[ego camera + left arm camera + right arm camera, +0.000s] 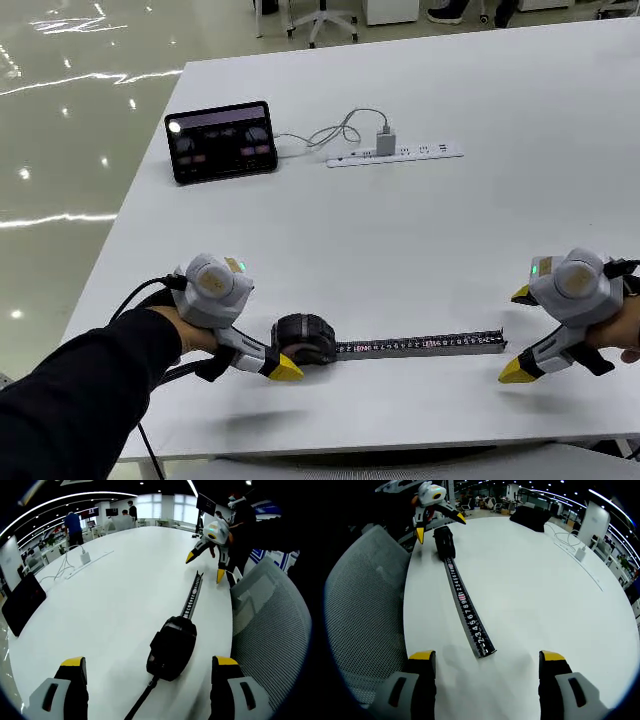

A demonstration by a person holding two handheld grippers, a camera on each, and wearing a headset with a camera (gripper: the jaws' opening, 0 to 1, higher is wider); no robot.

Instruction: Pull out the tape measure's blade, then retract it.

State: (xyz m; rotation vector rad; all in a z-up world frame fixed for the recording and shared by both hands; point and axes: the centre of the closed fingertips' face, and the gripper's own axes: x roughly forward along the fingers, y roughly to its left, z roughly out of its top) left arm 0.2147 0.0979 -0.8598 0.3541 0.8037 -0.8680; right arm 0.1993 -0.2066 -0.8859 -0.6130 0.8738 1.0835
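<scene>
A black tape measure point(303, 338) lies near the table's front edge with its blade point(420, 346) pulled out flat to the right. My left gripper point(263, 320) is open, its jaws set wide on either side of the case without touching it. In the left gripper view the case point(172, 647) sits between and just ahead of that open gripper point(150, 662), and the blade point(192, 594) runs away toward the other gripper. My right gripper point(519, 332) is open at the blade's tip point(500, 340). In the right gripper view the blade end point(485, 651) lies between the jaws of that gripper point(486, 656), untouched.
A dark tablet point(220, 140) stands at the back left, and beside it lies a white power strip point(395, 153) with a charger and a cable. A grey mesh chair point(365, 610) is close below the table's front edge point(400, 440). Bare white tabletop point(420, 240) stretches behind the tape.
</scene>
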